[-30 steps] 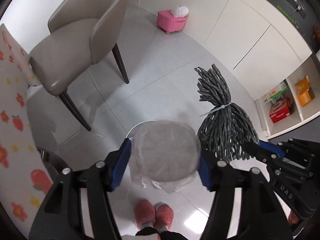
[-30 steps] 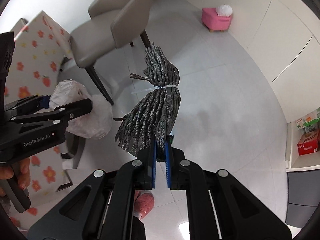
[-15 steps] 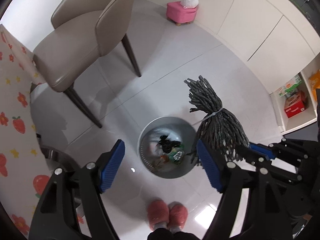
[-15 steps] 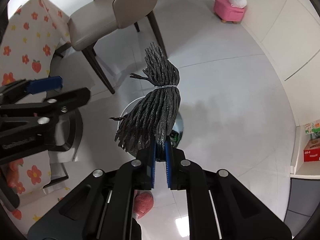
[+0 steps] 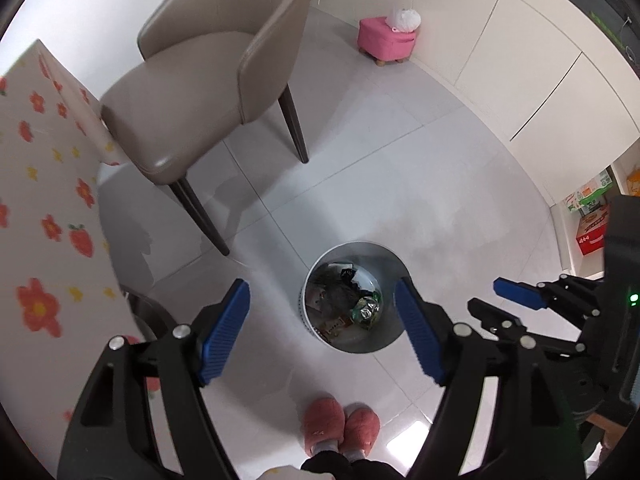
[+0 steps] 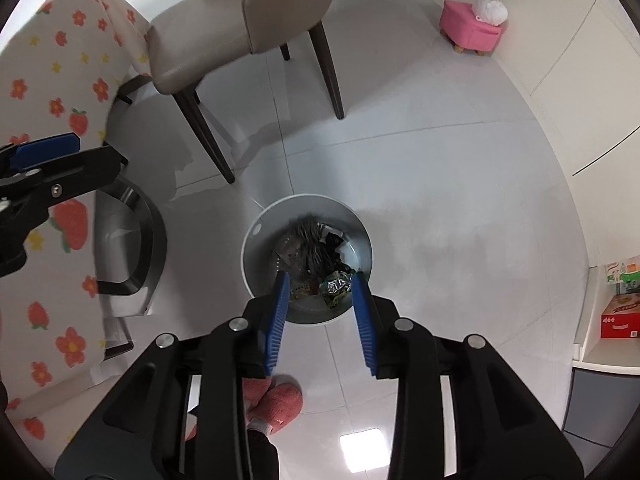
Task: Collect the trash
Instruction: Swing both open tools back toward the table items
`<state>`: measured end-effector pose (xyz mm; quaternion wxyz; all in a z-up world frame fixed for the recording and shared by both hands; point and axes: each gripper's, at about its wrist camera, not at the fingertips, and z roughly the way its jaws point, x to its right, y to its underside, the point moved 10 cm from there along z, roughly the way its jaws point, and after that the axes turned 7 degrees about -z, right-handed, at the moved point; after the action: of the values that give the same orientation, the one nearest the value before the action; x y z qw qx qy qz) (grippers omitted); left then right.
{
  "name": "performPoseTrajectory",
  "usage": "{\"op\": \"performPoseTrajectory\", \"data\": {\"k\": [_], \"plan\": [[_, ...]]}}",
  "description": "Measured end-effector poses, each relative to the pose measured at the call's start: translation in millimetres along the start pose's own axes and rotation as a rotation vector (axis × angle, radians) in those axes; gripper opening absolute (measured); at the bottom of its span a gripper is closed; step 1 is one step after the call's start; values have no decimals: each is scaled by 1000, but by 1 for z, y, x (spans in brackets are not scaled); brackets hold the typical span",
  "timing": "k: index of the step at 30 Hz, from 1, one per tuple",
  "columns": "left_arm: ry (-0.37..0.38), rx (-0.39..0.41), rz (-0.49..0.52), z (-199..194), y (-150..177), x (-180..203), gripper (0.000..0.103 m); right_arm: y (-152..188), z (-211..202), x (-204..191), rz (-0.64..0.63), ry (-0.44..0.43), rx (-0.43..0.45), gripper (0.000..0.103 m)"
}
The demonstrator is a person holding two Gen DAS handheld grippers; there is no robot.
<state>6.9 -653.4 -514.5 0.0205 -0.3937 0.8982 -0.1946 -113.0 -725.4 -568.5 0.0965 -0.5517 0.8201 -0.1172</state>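
Observation:
A round grey trash bin (image 5: 384, 338) (image 6: 260, 236) stands on the tiled floor below both grippers. Inside lie mixed scraps, a crumpled green wrapper (image 5: 366, 312) (image 6: 336, 286) and the dark grey mop-yarn bundle (image 6: 310, 242). My left gripper (image 5: 322, 326) hangs open above the bin's left side with nothing between its blue pads. My right gripper (image 6: 320, 314) is over the bin's near rim; its jaws are opening and hold nothing. The right gripper (image 5: 516, 294) also shows at the right of the left wrist view, and a left gripper finger (image 6: 44, 150) shows at the left edge of the right wrist view.
A beige chair (image 5: 200, 92) (image 6: 248, 28) stands beyond the bin, next to a table with a flowered cloth (image 5: 44, 208) (image 6: 52, 80). A pink stool (image 5: 386, 42) (image 6: 470, 32) carrying a white bag is by the far cabinets. The person's pink slippers (image 5: 340, 426) are near the bin. Shelves with boxes (image 6: 620, 312) sit at right.
The left gripper let go of the clear plastic bag and rose. The right gripper released the yarn bundle, which dropped into the bin, and its jaws went from shut to apart.

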Motion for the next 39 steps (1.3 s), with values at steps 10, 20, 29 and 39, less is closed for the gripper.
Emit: {"op": "performPoseTrajectory", "data": {"k": [10, 20, 29, 39], "plan": [[-44, 103, -91, -130, -3, -45, 82, -35, -135, -58, -120, -12, 121, 44], [-200, 230, -315, -287, 41, -145, 84, -79, -251, -184, -354, -148, 246, 47], [-350, 319, -555, -377, 104, -275, 84, -107, -292, -346, -599, -278, 322, 47], [-410, 346, -651, -438, 152, -458, 84, -127, -307, -554, -697, -356, 349, 47]]}}
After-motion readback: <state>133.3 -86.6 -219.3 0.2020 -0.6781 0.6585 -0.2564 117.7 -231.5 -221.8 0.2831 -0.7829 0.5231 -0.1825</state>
